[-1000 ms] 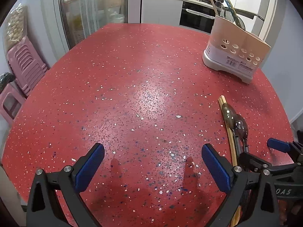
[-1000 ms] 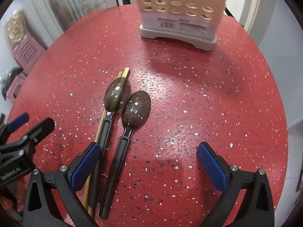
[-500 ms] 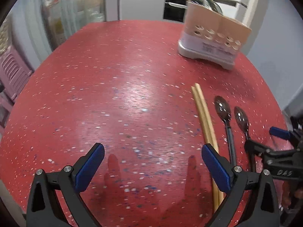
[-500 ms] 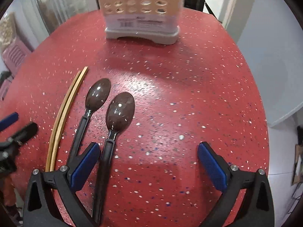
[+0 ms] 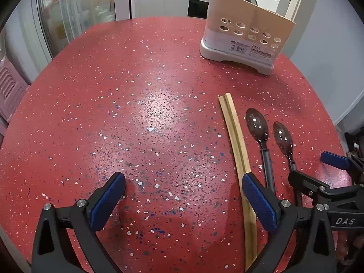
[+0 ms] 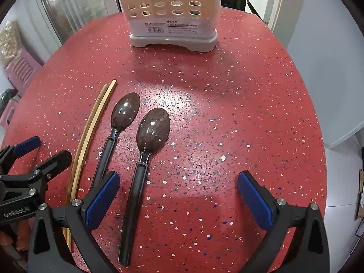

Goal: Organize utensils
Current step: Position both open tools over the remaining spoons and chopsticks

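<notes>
- The left gripper (image 5: pixel 182 195) is wide open and holds nothing. Its blue pads (image 5: pixel 259 204) hang just above the table.
- The right gripper (image 6: pixel 178 193) is wide open too, and it holds nothing.
- The big red table (image 5: pixel 136 104) with little white and blue specks is under both grippers.
- The cream holder (image 6: pixel 170 16) with round holes stands far in front of the right gripper, near the far edge of the table. Some tools stick up out of its top.
- The two wooden chopsticks (image 5: pixel 236 141) lie flat, side by side. They pass just beside the left gripper's right finger.
- The right spoon (image 6: pixel 145 159) is dark and shiny. Its handle lies between the right gripper's fingers, nearer the left one.
- The left spoon (image 6: pixel 118 129) lies between the chopsticks and the right spoon. Its handle end goes under the right gripper's left finger.
</notes>
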{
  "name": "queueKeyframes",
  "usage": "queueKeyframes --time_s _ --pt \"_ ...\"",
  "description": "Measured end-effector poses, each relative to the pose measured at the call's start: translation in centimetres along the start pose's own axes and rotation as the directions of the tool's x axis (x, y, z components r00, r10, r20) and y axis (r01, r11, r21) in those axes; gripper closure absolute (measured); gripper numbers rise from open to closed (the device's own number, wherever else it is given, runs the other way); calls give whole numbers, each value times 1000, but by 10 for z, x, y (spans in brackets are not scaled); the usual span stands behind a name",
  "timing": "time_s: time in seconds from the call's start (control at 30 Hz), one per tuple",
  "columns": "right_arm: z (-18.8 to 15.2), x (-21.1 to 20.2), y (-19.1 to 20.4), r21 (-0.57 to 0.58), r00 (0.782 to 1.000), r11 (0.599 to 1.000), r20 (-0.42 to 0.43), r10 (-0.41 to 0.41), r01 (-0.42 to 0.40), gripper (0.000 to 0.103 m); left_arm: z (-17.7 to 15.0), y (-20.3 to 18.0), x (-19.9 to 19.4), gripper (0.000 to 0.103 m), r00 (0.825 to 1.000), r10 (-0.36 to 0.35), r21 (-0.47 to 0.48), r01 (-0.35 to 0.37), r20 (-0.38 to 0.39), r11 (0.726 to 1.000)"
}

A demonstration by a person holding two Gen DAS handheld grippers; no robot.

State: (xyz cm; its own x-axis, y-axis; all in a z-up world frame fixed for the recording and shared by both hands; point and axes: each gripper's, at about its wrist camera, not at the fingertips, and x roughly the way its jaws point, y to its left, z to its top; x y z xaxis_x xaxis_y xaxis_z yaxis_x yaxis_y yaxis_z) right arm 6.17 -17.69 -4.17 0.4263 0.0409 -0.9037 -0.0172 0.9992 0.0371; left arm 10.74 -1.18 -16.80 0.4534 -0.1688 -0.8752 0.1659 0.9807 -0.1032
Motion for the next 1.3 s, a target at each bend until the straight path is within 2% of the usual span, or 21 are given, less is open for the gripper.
queueKeyframes --time_s 0.13,0.23,0.4,0.7,1.3 --pt "1 2 -3 5 1000 1000 -2 1 -1 0 3 -1 -2 0 1000 6 12 -6 -8 1000" --pt "2 4 -4 3 1000 1000 -3 0 0 0 17 -7 -37 0 1000 11 29 -11 -7 1000" --pt "2 3 -5 8 1000 1000 -1 -1 1 0 20 -15 -50 0 1000 9 35 -9 -11 999" --pt "-1 1 -13 26 1000 1000 2 -2 1 0 25 -15 -52 0 1000 -7 40 8 -19 999" --pt "-1 -5 -13 24 1000 1000 3 7 -8 0 29 -2 -52 0 999 16 44 -14 -30 999"
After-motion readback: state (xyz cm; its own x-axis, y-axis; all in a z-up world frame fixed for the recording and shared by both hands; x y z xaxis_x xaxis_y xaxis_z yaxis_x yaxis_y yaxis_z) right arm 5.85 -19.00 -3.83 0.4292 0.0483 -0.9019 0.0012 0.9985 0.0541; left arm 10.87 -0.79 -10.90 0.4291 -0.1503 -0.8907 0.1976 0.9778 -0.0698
